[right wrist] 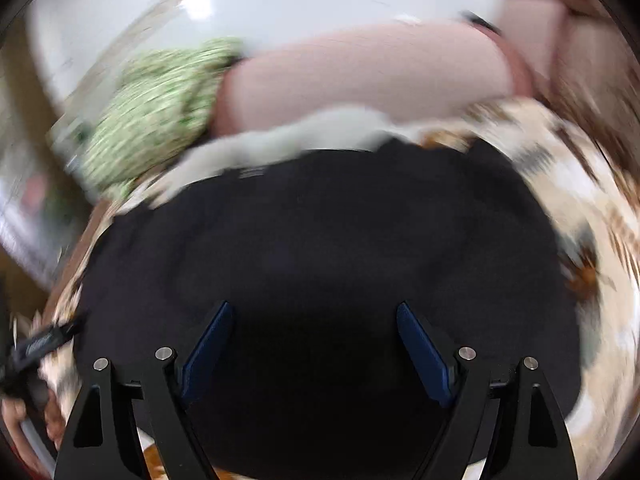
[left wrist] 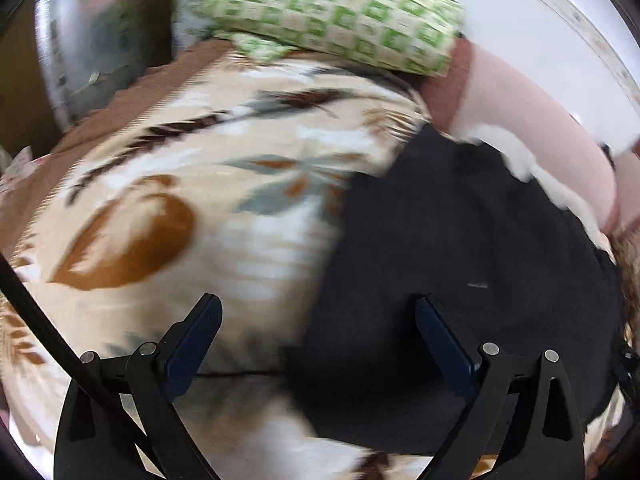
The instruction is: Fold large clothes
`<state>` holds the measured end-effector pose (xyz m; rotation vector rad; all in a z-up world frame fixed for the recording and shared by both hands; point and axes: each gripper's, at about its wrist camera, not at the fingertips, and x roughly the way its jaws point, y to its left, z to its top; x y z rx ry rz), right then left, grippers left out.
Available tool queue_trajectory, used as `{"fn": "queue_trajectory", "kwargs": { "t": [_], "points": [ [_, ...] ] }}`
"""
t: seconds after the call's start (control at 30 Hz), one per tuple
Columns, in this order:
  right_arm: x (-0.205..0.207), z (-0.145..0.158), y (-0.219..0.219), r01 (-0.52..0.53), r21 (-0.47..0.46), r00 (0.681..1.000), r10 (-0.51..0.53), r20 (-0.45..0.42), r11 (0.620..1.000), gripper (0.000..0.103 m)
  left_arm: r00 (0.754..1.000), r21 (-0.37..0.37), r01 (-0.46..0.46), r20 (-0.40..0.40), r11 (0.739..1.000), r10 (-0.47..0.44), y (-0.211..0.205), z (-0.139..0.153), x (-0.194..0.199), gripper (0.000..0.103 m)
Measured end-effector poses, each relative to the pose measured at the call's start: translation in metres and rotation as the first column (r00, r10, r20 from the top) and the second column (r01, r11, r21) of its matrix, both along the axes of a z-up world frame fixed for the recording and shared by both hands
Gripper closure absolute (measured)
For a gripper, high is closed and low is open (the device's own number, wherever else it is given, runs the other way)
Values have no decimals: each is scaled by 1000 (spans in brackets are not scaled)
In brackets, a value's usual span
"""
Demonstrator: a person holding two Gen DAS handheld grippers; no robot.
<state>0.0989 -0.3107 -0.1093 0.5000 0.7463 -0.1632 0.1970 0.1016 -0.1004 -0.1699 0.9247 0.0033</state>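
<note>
One black garment (right wrist: 320, 248) lies on patterned blanket (left wrist: 180, 200).

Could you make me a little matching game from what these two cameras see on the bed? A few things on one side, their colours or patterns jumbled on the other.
Things:
1. garment lying flat under both grippers
2. blanket spread beneath it
3. pillow at the far end
4. cushion beyond the garment

Looks:
a. green and cream checks
b. plain black
c. pale pink
d. cream with brown and grey leaf shapes

Pairs: 1-b, 2-d, 3-a, 4-c

Both the left gripper and the right gripper are open, with nothing between their fingers.
</note>
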Motion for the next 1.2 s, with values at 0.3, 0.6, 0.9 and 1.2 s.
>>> {"fn": "queue_trajectory", "kwargs": {
  "t": [0.3,0.6,0.9,1.2],
  "points": [
    [-63,25,-23,198,-7,980,-198,34,980,24,975,145,-95,215,985,62,39,54,-67,6],
    [-126,43,37,139,-115,983,-123,134,984,17,797,201,-123,603,972,-24,0,131,-196,2],
    [-177,32,66,147,-205,980,-114,164,968,13,808,84,105,574,991,-134,-38,133,-245,0],
    [-182,28,83,164,-302,980,-120,159,939,11,851,144,259,434,955,-296,-91,79,-256,0]
  ]
}}
